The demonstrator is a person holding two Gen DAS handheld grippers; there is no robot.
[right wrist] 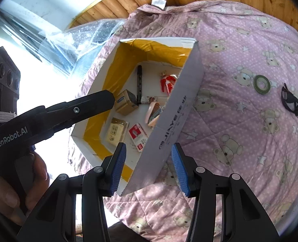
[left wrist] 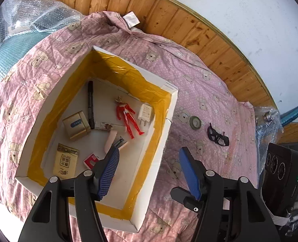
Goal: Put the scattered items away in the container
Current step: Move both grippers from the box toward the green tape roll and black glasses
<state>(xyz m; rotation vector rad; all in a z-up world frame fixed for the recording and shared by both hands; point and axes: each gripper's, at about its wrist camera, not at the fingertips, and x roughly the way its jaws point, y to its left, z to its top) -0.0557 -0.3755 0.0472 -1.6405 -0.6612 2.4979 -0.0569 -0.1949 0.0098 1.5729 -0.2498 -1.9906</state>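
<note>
Pink bear-print quilt [left wrist: 199, 76] spread beside bubble wrap [left wrist: 33, 18] below wood panelling [left wrist: 169, 16]

Both wrist views overlook (closely) the box [left wrist: 170, 109].

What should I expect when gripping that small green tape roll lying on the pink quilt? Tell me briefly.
The small green tape roll lies flat on the soft pink quilt, so it probably won't roll until tipped on edge. Its thin ring looks light and fairly stiff. It sits low, so the fingers may press into the padding or snag fabric.

Quilt [left wrist: 209, 92] pink, white dots, bear print; box [left wrist: 169, 121] white, yellow-taped inside; figure [left wrist: 128, 117] red; marker [left wrist: 90, 102] black; gripper pads [left wrist: 108, 171] blue.
</note>
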